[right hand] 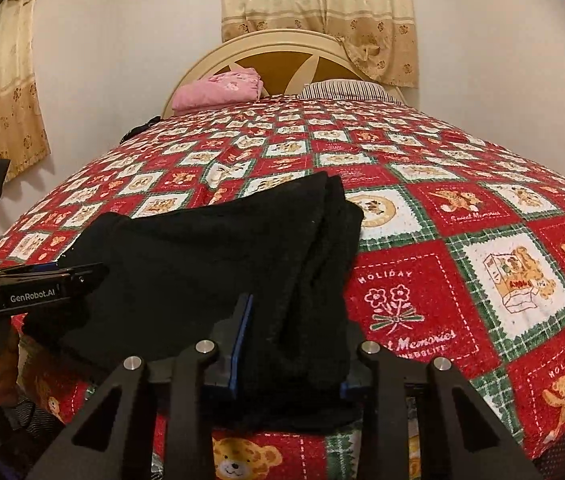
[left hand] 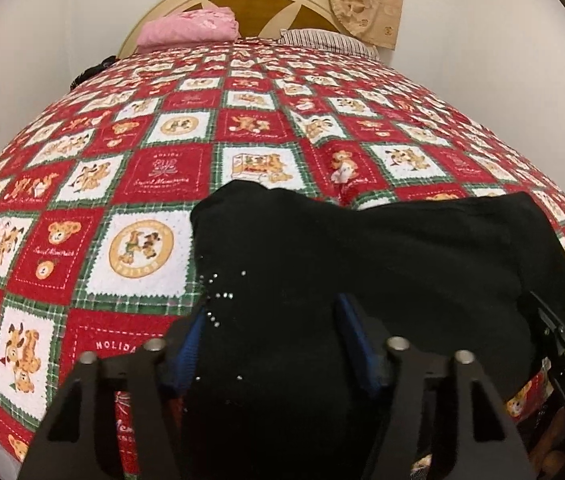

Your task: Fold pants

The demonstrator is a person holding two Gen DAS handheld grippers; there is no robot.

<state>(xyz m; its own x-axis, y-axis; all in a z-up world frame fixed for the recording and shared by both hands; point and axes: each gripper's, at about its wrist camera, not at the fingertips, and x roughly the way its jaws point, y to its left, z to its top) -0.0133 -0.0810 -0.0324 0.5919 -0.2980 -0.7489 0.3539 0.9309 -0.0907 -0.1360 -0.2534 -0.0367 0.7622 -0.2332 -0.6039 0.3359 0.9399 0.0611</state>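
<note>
Black fabric, the pants, lies on the near edge of the bed, already doubled into a thick band running across both views, with one end bunched up higher on the left side.

Left claw: blue pads sit either side of a hump of pants, cloth filling the gap. Pads look pressed into it, so I read this as a grip on the left end (a few small sparkly studs show on the fabric here).

Right claw: jaws narrowed around the stacked layers at the other end, left pad flush against the cloth, right pad mostly hidden under it. Read as gripping the pants too.

Why held so: a hold at each end keeps the layers aligned and the band taut, which looks like preparation for lifting one end over the other. Judgement only; fold appears partly done, one more fold likely needed.

Left claw is also visible in the right view, lying low at the pants' far end.

Containers: none in view. Bed carries, at the headboard, a pink bundle and a striped pillow, both well apart from the pants. Curtain hangs behind.

Risk: thick layers could slip from the right pad.
</note>
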